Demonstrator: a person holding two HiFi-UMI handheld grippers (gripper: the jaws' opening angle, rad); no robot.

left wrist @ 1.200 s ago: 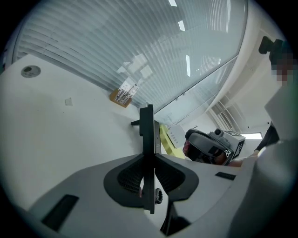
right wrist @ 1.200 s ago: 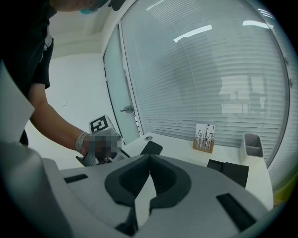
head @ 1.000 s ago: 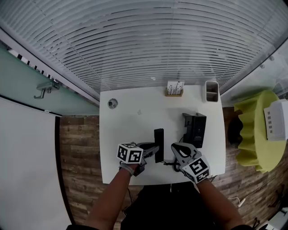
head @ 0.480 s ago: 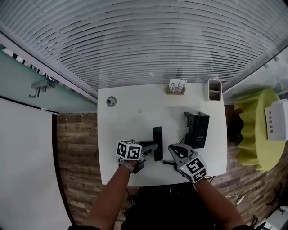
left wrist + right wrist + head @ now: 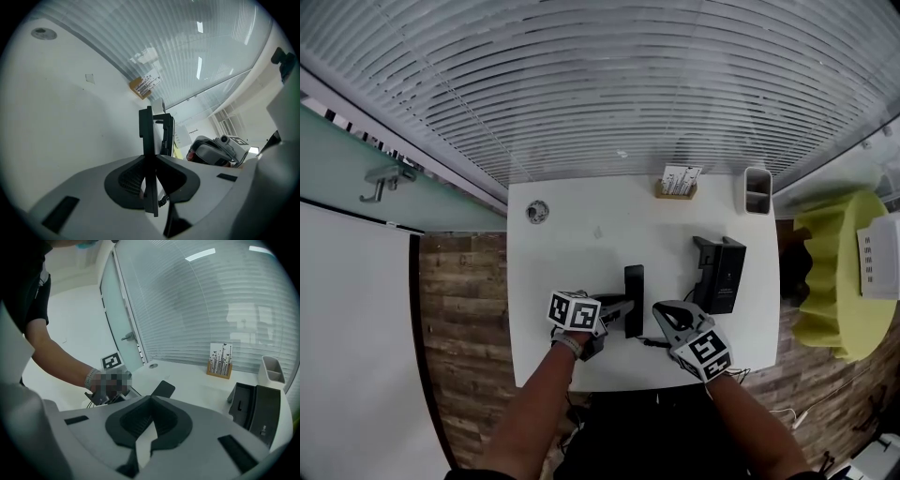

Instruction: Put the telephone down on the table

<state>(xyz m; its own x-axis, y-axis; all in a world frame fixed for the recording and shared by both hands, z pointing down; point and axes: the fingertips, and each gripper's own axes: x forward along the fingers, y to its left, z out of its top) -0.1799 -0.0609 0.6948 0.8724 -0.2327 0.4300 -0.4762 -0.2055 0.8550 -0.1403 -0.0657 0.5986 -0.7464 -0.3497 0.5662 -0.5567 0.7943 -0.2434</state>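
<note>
The black telephone handset (image 5: 633,300) hangs low over the white table (image 5: 572,253) near its front edge. My left gripper (image 5: 622,309) is shut on its near end, and in the left gripper view the handset (image 5: 146,136) stands edge-on between the pads. I cannot tell whether it touches the tabletop. A coiled cord (image 5: 162,200) hangs under it. My right gripper (image 5: 661,312) is just right of the handset and shut, its jaws meeting with nothing visible between them (image 5: 151,398). The handset's far end (image 5: 162,389) shows beyond them. The black phone base (image 5: 722,272) sits to the right.
At the back edge stand a wooden card holder (image 5: 677,183) and a white pen cup (image 5: 757,190). A round cable grommet (image 5: 536,211) lies at the back left. A yellow-green chair (image 5: 834,281) stands right of the table. Window blinds lie behind.
Both grippers have sunk a little toward the table, the handset still in the left one's grip. The right gripper stays close beside it.
</note>
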